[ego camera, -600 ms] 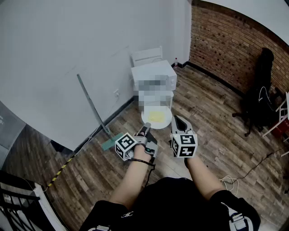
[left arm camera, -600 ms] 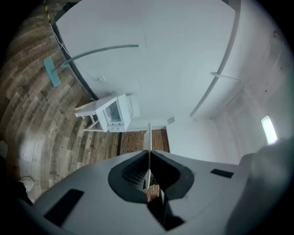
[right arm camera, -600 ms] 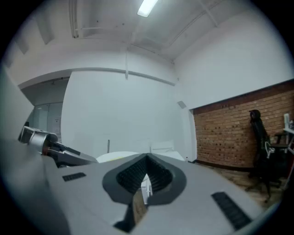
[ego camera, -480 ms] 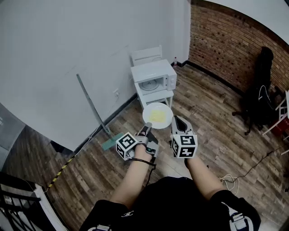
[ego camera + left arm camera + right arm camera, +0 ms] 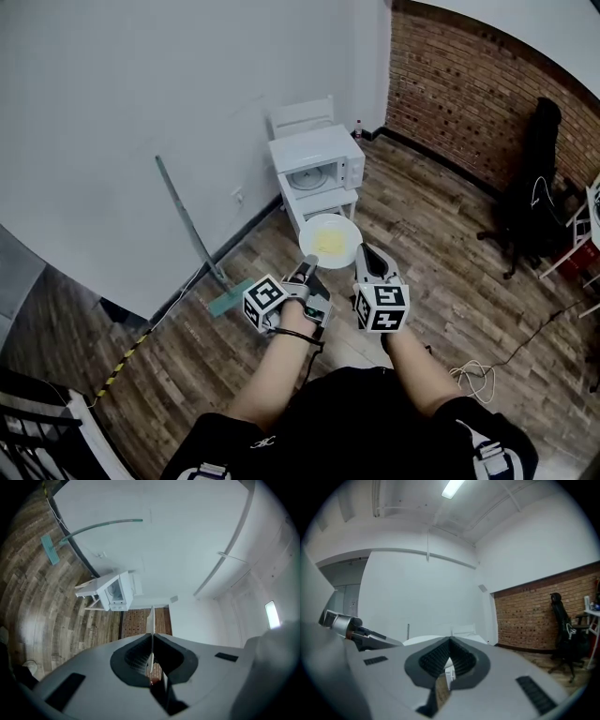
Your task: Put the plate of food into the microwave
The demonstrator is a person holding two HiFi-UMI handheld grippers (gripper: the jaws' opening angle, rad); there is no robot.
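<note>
Wood floor (image 5: pixel 441 253), microwave (image 5: pixel 317 161) ahead | left claw (image 5: pixel 308 266) clamped on plate (image 5: pixel 330 241) rim | right claw (image 5: pixel 367 251) seemingly closed, empty

We are seeing a smooth, glossy white plate (image 5: pixel 329 240) above a floor (image 5: pixel 441 253) of grainy, matt wood planks. We are also making out rough red brick on the far wall (image 5: pixel 469 94) and matt grey plastic on the left gripper (image 5: pixel 306 269), with dark ribbed pads (image 5: pixel 136 660).

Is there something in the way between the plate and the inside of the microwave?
Only the door of the microwave, which looks closed. Otherwise nothing visible stands between it and the plate, clamped in the left gripper.
</note>
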